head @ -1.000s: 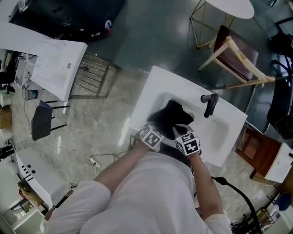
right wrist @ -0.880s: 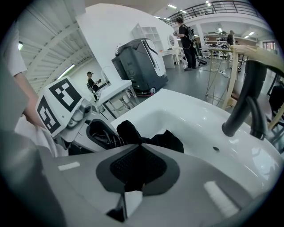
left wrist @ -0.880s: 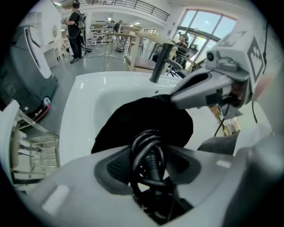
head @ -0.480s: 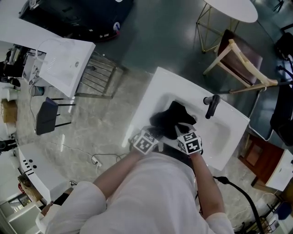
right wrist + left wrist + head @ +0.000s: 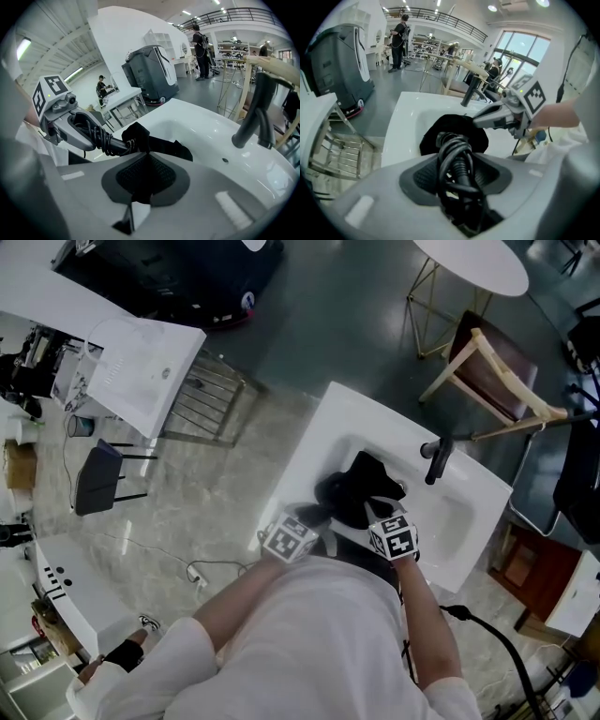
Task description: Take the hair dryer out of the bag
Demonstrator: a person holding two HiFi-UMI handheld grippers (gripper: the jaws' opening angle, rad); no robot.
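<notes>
The left gripper (image 5: pixel 457 157) is clamping its jaws on the hair dryer (image 5: pixel 114 144), gripping the end wrapped in loops of black cord (image 5: pixel 451 145). The rest of the dryer is running forward from the jaws into the mouth of the black bag (image 5: pixel 433 136), so most of its body is not showing. The right gripper (image 5: pixel 145 165) is pinching a fold of the bag's fabric between its pads, with the bag spreading out just ahead of it in the white sink (image 5: pixel 314 442). The two grippers are sitting close together, the left one (image 5: pixel 317 516) just beside the right one (image 5: pixel 377 509), both pointing down at the bag (image 5: pixel 361 486). A dark faucet (image 5: pixel 253 110) is standing beyond the right gripper, past the bag.
</notes>
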